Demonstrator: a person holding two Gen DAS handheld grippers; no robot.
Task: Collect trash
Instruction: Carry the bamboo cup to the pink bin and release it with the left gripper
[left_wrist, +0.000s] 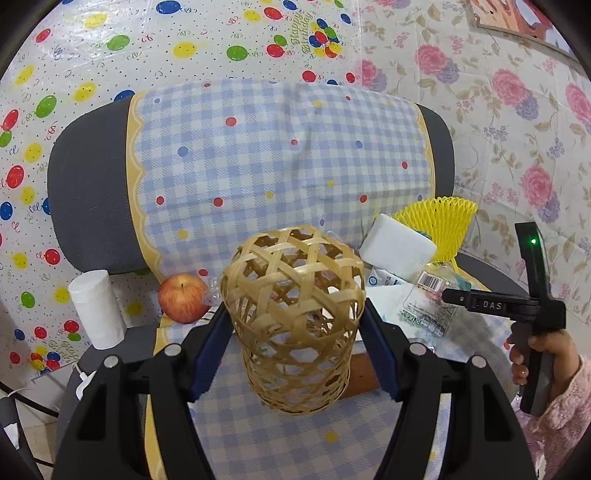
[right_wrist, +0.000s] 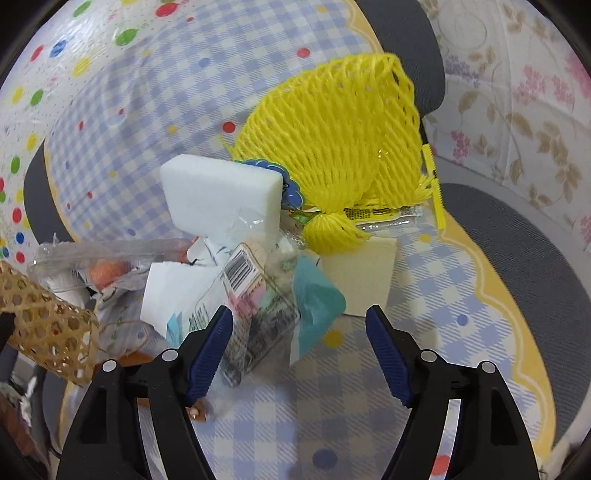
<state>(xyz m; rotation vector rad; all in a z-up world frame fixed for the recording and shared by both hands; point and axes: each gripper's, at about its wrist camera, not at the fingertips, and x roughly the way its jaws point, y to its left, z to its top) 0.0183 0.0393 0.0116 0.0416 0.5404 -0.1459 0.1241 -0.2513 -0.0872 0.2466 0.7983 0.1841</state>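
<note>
The left claw is squeezing a woven basket between its two blue pads, holding it up over a chair. The chair is wearing a blue checked cloth with dots.

The trash is lying in a pile on the chair seat, to the right of the basket. In the pile are sitting a white foam block, a yellow net bag, a clear wrapper with a barcode and a teal scrap.

The right claw is hanging loose and wide over the near edge of the pile. Its left pad is sitting just beside the clear wrapper, and nothing is pinched between the pads.

An apple is resting on the seat to the left of the basket. A white roll is standing farther left.
</note>
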